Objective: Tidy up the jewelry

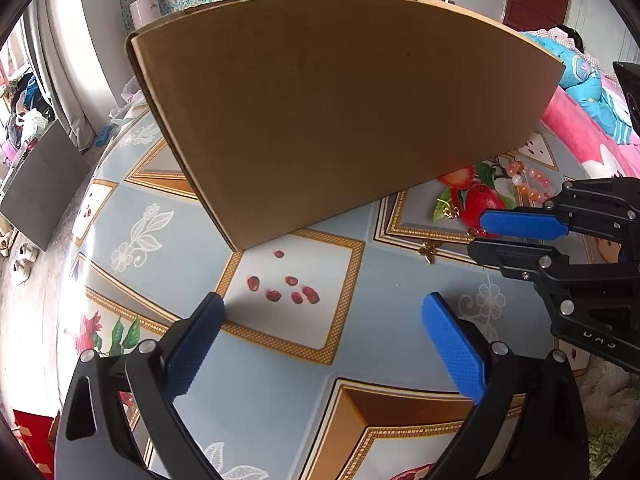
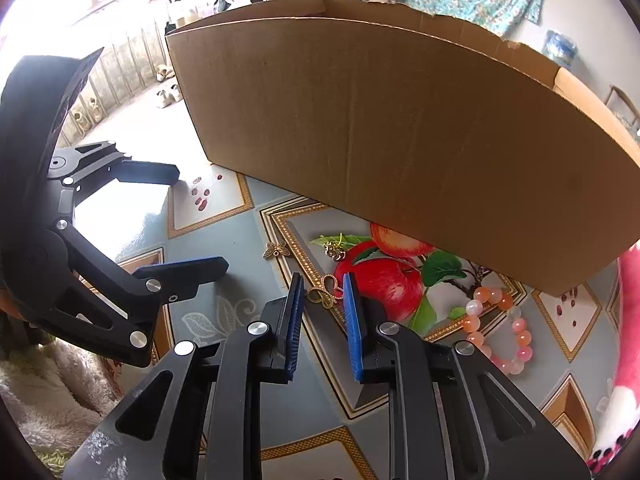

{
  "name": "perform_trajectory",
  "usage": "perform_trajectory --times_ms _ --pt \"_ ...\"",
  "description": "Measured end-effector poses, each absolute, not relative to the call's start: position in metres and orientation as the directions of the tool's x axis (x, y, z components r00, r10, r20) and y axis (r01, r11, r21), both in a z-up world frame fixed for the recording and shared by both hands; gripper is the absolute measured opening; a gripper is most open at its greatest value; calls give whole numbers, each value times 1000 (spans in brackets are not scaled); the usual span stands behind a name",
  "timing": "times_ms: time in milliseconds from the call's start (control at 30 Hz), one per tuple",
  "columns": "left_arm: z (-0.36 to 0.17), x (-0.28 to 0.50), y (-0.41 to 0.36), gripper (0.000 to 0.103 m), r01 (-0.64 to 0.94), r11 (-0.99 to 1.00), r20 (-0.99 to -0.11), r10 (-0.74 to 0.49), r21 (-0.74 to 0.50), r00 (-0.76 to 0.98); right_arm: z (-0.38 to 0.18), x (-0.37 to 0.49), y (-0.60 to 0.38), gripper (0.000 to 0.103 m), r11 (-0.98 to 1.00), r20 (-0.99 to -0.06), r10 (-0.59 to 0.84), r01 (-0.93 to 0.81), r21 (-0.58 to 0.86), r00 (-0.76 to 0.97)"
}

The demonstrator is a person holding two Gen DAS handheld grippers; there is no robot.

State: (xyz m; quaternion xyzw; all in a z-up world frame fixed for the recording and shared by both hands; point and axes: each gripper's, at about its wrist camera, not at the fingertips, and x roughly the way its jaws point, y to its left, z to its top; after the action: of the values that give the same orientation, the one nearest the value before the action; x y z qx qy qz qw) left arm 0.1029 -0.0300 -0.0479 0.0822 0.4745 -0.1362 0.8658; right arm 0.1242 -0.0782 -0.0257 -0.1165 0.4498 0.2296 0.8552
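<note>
A cardboard box (image 1: pixel 340 112) stands on the patterned tablecloth (image 1: pixel 384 320); it also shows in the right wrist view (image 2: pixel 400 140). My right gripper (image 2: pixel 322 294) is partly closed, its blue pads on either side of a gold butterfly charm (image 2: pixel 326 291) on the cloth. It also shows in the left wrist view (image 1: pixel 480 234). Another gold butterfly charm (image 2: pixel 277 249), a small gold charm (image 2: pixel 335 251) and a pink-orange bead bracelet (image 2: pixel 500 324) lie nearby. My left gripper (image 1: pixel 320 308) is open and empty over the cloth, left of the right one.
A pink blanket (image 1: pixel 580 136) lies at the right edge of the table. The box fills the back of the table. A fleece cover (image 2: pixel 52 384) lies at the near left. The room floor with shoes (image 2: pixel 168 94) is beyond the table.
</note>
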Motion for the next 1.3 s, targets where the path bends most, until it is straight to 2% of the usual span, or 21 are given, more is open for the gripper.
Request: perform_trajectory --times_ms 100,267,367,467,533,833,1300 --pt "-45 101 -28 97 310 951 -837 -164 7 523 -25 125 -85 18 870 -823 283 -493 4 492" --pt "-35 94 -26 96 345 938 -794 -244 -46 557 -24 121 -106 18 886 -828 268 -463 11 492" --pt "-31 91 -33 87 386 920 -775 -293 -69 560 -23 120 -116 18 901 -831 254 -433 17 496" --pt "-32 90 -43 74 423 903 -769 -319 -70 554 -23 119 -123 18 912 -831 246 -411 23 499" --pt "-35 91 -50 61 443 894 -774 -323 -61 545 -23 117 -126 18 916 -829 245 -401 28 502" --pt "-39 97 -75 32 518 855 -791 -297 30 536 -20 111 -142 18 913 -825 256 -405 37 503" --pt "-39 96 -81 7 541 840 -793 -303 40 528 -20 108 -141 18 913 -825 258 -405 39 503"
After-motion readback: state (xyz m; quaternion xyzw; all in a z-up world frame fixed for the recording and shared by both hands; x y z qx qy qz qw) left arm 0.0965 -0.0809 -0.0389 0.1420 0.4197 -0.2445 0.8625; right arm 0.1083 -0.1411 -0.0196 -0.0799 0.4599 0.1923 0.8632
